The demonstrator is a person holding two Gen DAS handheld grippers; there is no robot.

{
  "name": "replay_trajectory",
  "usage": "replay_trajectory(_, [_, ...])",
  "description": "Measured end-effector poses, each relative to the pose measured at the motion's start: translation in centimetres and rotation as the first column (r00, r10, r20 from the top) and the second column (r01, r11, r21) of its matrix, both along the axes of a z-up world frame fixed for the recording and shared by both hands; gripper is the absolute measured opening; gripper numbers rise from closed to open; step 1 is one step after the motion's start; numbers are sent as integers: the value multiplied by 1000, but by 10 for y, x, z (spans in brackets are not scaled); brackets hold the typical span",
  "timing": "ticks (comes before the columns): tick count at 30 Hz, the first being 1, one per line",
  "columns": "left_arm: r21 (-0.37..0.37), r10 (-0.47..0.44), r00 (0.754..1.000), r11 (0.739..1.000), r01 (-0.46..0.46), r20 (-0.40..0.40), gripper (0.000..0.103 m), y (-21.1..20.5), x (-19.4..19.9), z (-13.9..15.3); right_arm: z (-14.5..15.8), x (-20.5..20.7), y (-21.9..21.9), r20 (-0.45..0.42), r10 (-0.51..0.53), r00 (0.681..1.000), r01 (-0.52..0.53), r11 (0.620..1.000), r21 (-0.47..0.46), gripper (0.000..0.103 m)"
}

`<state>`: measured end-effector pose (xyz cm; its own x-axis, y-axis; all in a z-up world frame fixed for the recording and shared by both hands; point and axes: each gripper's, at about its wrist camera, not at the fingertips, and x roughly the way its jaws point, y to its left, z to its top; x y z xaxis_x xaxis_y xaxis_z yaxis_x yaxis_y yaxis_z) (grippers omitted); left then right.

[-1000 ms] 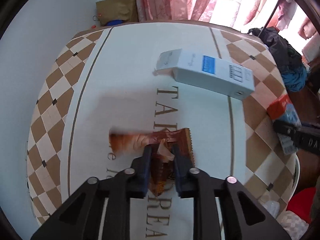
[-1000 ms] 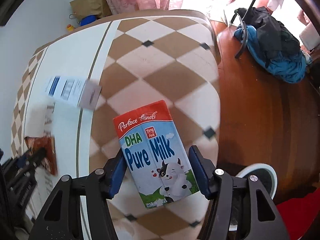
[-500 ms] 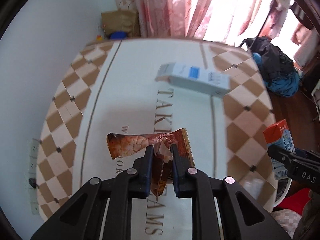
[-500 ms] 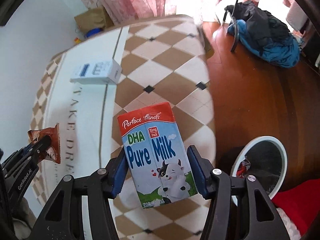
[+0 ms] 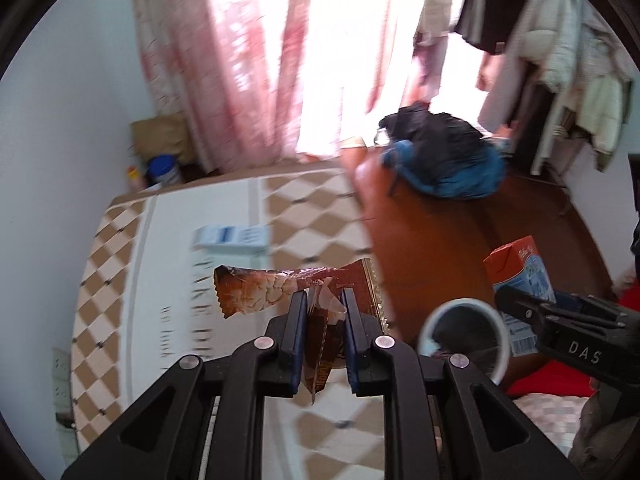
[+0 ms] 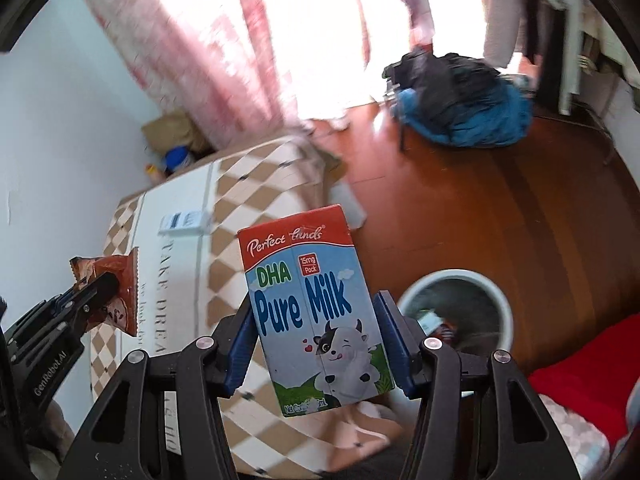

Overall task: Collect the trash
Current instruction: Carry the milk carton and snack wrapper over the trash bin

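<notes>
Brown wrapper (image 5: 288,292) in left tongs (image 5: 322,312), milk carton (image 6: 316,320) in right tongs (image 6: 316,344), both clamped near the bin (image 6: 500,300); white box (image 5: 232,238) remains beyond on the surface (image 5: 120,280).

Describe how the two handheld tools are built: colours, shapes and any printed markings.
Both are black, angular frames with silver rivets and flat blue-padded fingers. The left tool reads "GenRobot.AI" along its side; the right tool shows white letters "DAS". No cables or sleeves show.

The right gripper (image 6: 318,334) clamps an upright "Pure Milk" carton (image 6: 316,312) above the floor. A white-rimmed bin (image 6: 502,300) sits just right; the left gripper (image 6: 102,284) pinches a brown wrapper (image 6: 120,280).
</notes>
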<state>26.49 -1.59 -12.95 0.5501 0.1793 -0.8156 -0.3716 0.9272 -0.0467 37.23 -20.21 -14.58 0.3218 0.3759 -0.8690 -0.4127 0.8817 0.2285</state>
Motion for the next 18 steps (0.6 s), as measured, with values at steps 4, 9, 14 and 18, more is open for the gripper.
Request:
replay_trajectory(4, [-28, -85, 996, 996, 86, 19, 14, -52, 23, 6, 5, 3, -61, 11, -75, 997, 75, 997, -1, 58])
replay_trajectory(9, [-72, -179, 984, 981, 177, -21, 14, -110, 59, -23, -29, 20, -136, -45, -192, 980, 191, 981, -21, 58])
replay_trajectory(14, [-155, -247, 960, 962, 227, -130, 14, -145, 101, -84, -98, 38, -182, -139, -278, 950, 274, 960, -52, 58])
replay_trajectory(18, [-287, -265, 932, 939, 192, -246, 14, -155, 133, -149, -170, 52, -208, -263, -326, 908, 325, 945, -47, 58])
